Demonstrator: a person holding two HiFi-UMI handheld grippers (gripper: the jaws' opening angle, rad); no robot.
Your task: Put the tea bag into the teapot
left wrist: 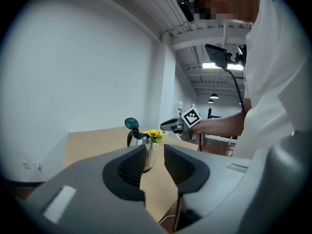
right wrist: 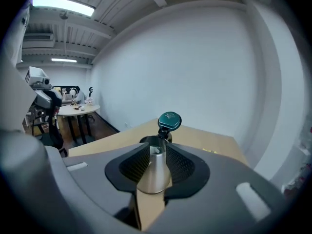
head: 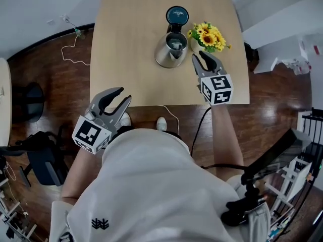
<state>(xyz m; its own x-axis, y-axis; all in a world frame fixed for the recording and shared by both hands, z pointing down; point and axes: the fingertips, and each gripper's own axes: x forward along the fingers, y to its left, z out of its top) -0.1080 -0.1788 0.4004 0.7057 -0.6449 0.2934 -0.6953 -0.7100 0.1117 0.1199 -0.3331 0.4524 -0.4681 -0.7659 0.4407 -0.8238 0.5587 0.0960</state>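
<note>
Two grippers: both were held with jaws apart and nothing between the pads. The left gripper [head: 123, 96] was at the lower left of the head view, over the near table edge. The right gripper [head: 201, 58] was at centre right, just beside the teapot [head: 169, 52].
Pot: the steel teapot was stood at upper centre of the head view on the table [head: 126, 59], with its lid [head: 177, 15] hinged up and the mouth uncovered.
Contents: the tea bag [head: 175, 44] was judged to be the pale patch seen inside the mouth, lying in the pot. No string or tag could be made out.
Step in hand: the release was judged done, with only the withdrawal of the right gripper left.
Done well: the jaws should be held apart and drawn back from the rim, so that nothing is snagged and dragged out.
Hazard: the sunflowers [head: 208, 36] were stood just beside the right gripper, toward the upper right. A sideways swing could knock them, so a straight pull toward the lower edge of the frame was judged safer.
Left gripper: no part was needed of it.
</note>
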